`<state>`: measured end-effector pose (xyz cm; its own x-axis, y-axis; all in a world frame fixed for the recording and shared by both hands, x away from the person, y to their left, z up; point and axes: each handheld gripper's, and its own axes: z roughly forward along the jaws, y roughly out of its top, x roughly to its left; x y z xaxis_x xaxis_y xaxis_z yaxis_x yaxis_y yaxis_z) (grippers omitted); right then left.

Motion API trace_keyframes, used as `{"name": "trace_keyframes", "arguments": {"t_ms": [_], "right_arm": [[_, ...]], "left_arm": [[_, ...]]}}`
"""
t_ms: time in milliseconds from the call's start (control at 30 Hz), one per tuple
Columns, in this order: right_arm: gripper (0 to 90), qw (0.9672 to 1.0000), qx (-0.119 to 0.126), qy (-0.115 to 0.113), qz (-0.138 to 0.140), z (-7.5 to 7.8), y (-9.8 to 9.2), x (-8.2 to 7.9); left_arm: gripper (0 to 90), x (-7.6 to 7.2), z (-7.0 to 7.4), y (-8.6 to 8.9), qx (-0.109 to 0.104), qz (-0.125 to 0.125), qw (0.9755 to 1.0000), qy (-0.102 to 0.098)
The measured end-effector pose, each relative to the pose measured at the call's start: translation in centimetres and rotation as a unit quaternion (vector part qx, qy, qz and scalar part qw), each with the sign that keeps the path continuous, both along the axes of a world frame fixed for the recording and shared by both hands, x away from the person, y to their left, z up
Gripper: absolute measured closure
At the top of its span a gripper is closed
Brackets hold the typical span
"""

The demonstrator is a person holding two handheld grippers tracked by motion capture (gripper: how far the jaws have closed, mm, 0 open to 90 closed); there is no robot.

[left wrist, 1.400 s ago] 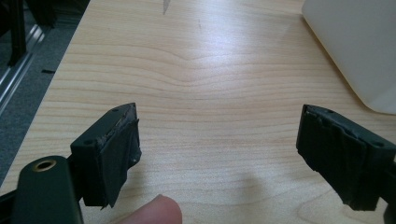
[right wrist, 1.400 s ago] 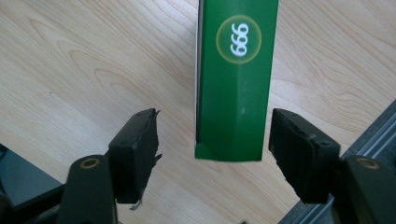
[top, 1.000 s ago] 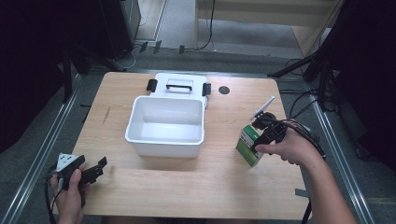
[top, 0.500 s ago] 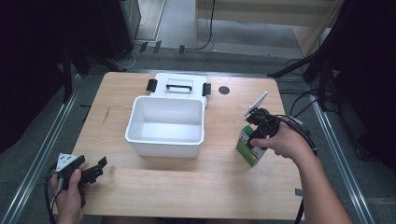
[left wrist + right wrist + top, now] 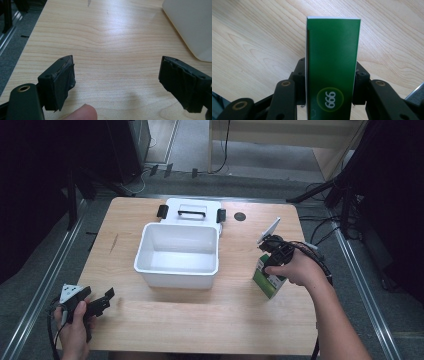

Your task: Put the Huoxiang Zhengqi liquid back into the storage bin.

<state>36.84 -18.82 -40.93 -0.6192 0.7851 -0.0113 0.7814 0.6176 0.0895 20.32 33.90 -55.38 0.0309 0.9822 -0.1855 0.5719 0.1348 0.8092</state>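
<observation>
On the wooden table (image 5: 165,320) a white bin (image 5: 177,255) sits near the middle, open side up, with its white lid (image 5: 191,211) lying flat just behind it at twelve o'clock, black latches on either end. At about three o'clock from the bin, well apart from it, the right hand-held gripper (image 5: 272,259) is clamped on a green carton (image 5: 266,279); the right gripper view shows both jaws pressed against the narrow sides of that green carton (image 5: 332,70), which bears a round mark reading 999, seen upside down. From above, the carton looks tilted, its lower end close to the tabletop; I can't tell whether it touches. Over at about seven o'clock, near the table's front left corner, the left hand-held gripper (image 5: 100,300) rests low in the person's hand (image 5: 75,330). In its own view the left hand-held gripper (image 5: 117,75) is spread wide with nothing but bare wood between the jaws, and a corner of the bin (image 5: 190,25) shows at upper right.
</observation>
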Motion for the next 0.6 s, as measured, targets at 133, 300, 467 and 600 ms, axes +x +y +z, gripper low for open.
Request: {"name": "trace_keyframes", "arguments": {"t_ms": [133,300,467,600], "right_arm": [[63.8,1.0000,-0.006,-0.005,0.005,0.1,0.0,-0.1],[64.4,0.9993,-0.013,-0.007,0.033,0.2,0.2,-0.3],[64.4,0.9942,-0.018,-0.023,0.104,0.2,0.7,-1.0],[64.5,0.9818,-0.030,-0.042,0.183,0.6,0.9,-1.5]], "left_arm": [[14.4,0.0,0.0,0.0,-0.001,0.000,1.0000,0.001],[14.3,0.0,0.0,0.0,-0.001,0.000,1.0000,0.001],[14.3,0.0,0.0,0.0,0.000,0.001,1.0000,0.000],[14.4,0.0,0.0,0.0,0.000,0.000,1.0000,0.000]]}}
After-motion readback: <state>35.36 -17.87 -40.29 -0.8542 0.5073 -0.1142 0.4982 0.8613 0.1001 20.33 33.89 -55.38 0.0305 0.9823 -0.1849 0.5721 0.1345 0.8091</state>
